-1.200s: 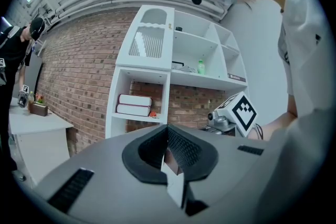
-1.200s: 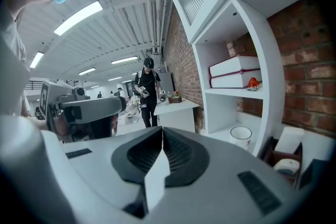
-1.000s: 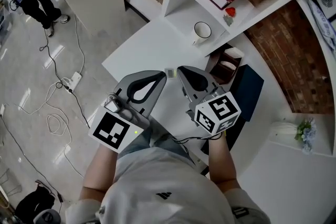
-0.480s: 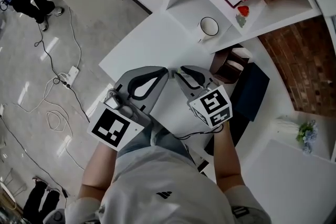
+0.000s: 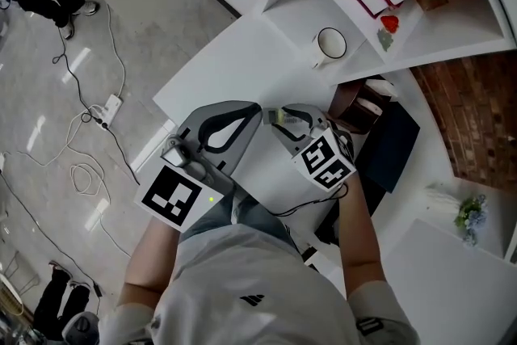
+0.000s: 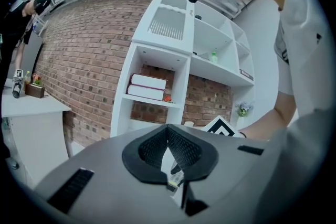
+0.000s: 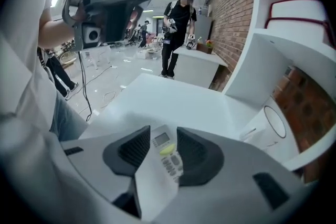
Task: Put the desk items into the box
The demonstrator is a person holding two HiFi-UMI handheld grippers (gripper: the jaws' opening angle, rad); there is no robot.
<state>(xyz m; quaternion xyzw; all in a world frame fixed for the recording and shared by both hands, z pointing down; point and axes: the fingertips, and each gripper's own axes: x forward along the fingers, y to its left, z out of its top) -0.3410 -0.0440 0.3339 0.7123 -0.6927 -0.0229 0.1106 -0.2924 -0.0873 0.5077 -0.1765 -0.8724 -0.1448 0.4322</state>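
at lower centre, remote control (image 7: 167, 160): lay between the jaws of the right gripper (image 7: 163, 132)
right gripper: jaws just opening, released
left gripper (image 6: 168, 128): clenched, empty
step: reaching for remote control
next: squeeze, carry to brown box (image 5: 343, 103)

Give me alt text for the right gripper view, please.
The right hand-held gripper, whose jaws have just been opening, stands open astride a white remote control on the white desk. A white mug stands at right under a shelf; a person in black stands beyond the desk.
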